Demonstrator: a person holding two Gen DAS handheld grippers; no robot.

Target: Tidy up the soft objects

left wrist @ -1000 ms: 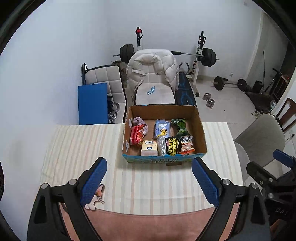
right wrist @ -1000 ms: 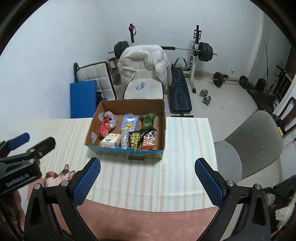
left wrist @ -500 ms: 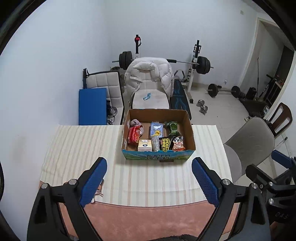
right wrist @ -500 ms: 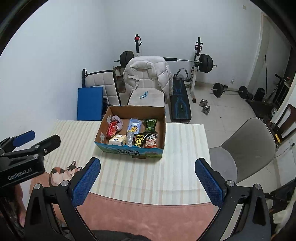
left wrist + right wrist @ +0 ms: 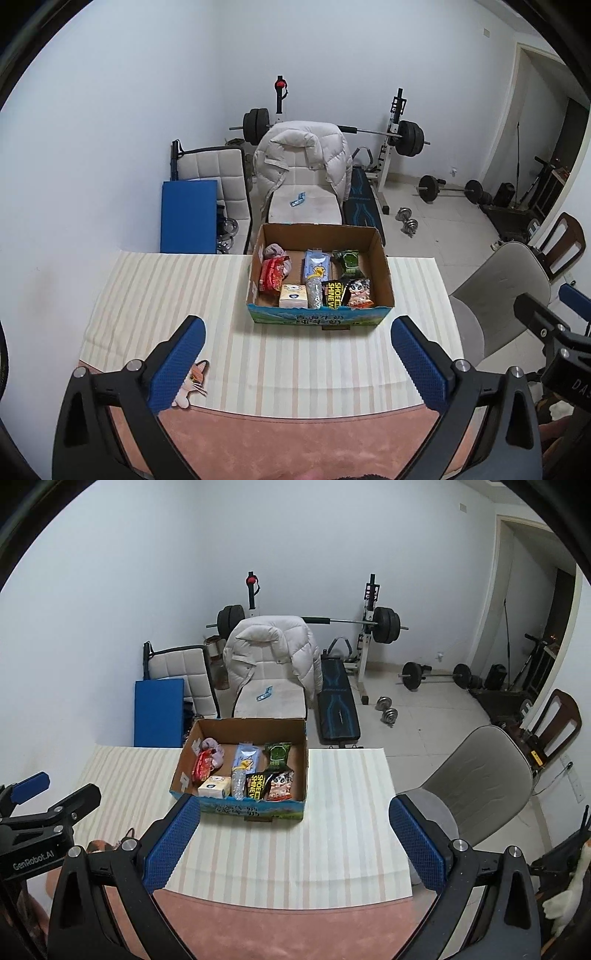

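The cardboard box [image 5: 319,277] sits on the striped tabletop [image 5: 155,295] at about 12 o'clock from the left gripper [image 5: 295,365] and nearer 11 o'clock from the right gripper [image 5: 295,843]. Both pairs of jaws hang well short of the box with nothing between them; the left jaws are opening to their widest, and the right jaws stand wide too.

Inside the box the soft things lie packed in two rows. At the back, from 9 to 3 o'clock: a greyish pink bundle of cloth [image 5: 275,253], a pale blue tissue pack [image 5: 317,264] and a green snack bag [image 5: 347,262]. In front: a red crinkly packet [image 5: 272,278], a cream tissue pack [image 5: 293,295], a clear bottle-like item [image 5: 314,293] that is too small to identify with confidence, a black pouch with yellow lettering [image 5: 332,293] and a cartoon snack bag [image 5: 357,293].

All of these look light and yielding. The film bags will likely crumple and slip, so a pinch across a sealed top edge should hold better than a squeeze on the puffed middle, which could crush the contents. The tissue packs should take a firm grip across their short sides. The cloth bundle can be gathered anywhere, though it may drag its red neighbour along.
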